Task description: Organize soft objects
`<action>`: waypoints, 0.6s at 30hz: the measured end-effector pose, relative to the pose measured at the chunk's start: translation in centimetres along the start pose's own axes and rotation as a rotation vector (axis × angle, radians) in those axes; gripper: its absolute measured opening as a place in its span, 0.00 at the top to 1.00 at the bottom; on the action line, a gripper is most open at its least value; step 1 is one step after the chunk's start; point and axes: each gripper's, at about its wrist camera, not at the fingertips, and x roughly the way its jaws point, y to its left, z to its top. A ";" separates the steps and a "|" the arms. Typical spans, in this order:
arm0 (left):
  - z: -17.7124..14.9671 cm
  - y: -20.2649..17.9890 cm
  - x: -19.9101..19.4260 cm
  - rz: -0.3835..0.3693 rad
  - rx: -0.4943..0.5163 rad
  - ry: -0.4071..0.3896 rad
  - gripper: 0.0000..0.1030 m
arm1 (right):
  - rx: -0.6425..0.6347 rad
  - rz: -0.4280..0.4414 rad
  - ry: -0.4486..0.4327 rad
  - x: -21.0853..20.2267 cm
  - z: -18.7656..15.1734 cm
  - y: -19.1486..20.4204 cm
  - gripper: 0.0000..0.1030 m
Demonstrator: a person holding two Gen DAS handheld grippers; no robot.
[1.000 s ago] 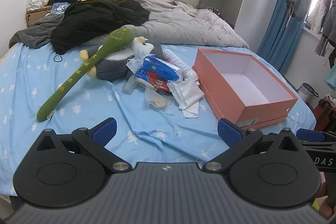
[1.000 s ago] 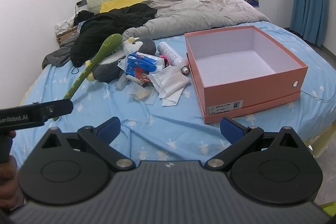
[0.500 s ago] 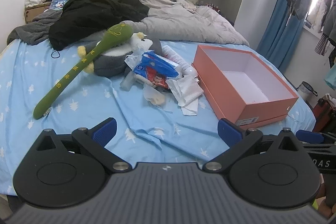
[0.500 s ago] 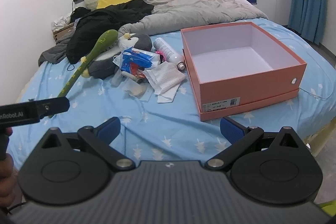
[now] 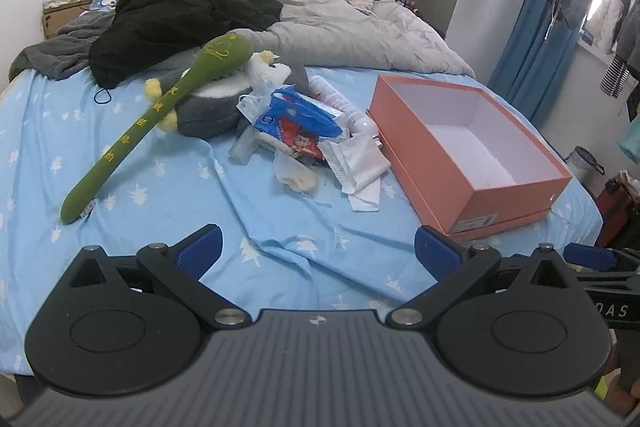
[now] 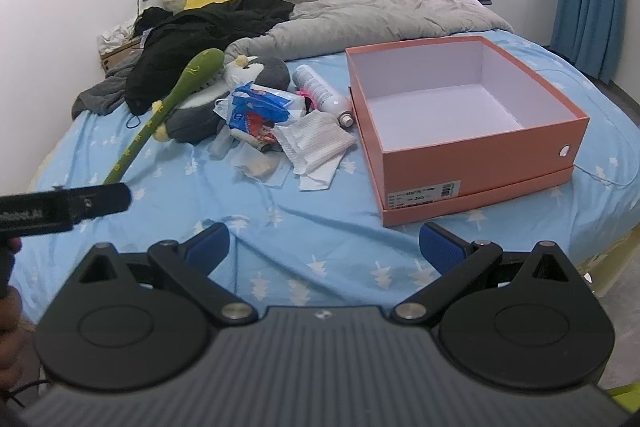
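Soft items lie in a loose cluster mid-bed on the blue tree-print sheet (image 5: pixel 168 183), just left of the box. Long green plush stick (image 5: pixel 156 123) with yellow lettering runs diagonally, its bulbous head resting on the grey-and-white penguin plush (image 5: pixel 216 107); its thin tail end points toward the near-left edge of the bed. Against the penguin's right side: blue-and-red tissue pack (image 5: pixel 298 125), partly over crumpled clear plastic. White folded cloths (image 5: pixel 358 167) lie just beside the pack, toward the box, one sheet trailing onto the bare sheet. Small cream pad in clear wrap (image 5: pixel 298 179) sits just in front of the pack; contents unclear at this resolution, possibly a sponge. White spray bottle (image 6: pixel 322 95) lies on its side between the pile and the box, cap end almost touching the box wall. Orange shoebox (image 6: pixel 472 163), lid off, white interior, nothing inside. Behind the cluster: black garment (image 5: pixel 180 23) and grey duvet (image 5: pixel 360 35) heaped toward the headboard. Left gripper (image 5: pixel 316 251) low over the near bed edge, jaws spread wide, nothing between the blue pads. Right gripper (image 6: pixel 324 247) likewise spread wide and unloaded, facing the box's labelled end.
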 end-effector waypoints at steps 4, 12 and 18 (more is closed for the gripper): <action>0.4 0.7 0.6 -0.018 -0.011 0.016 0.00 | 0.035 0.011 0.007 0.2 0.1 -0.8 0.00; 0.7 1.7 2.1 -0.016 -0.040 0.035 0.00 | 0.055 -0.012 0.034 1.4 -0.2 -1.1 0.00; 1.3 2.7 3.9 -0.019 -0.043 0.041 0.00 | 0.041 0.022 0.047 3.3 -0.1 -0.5 0.00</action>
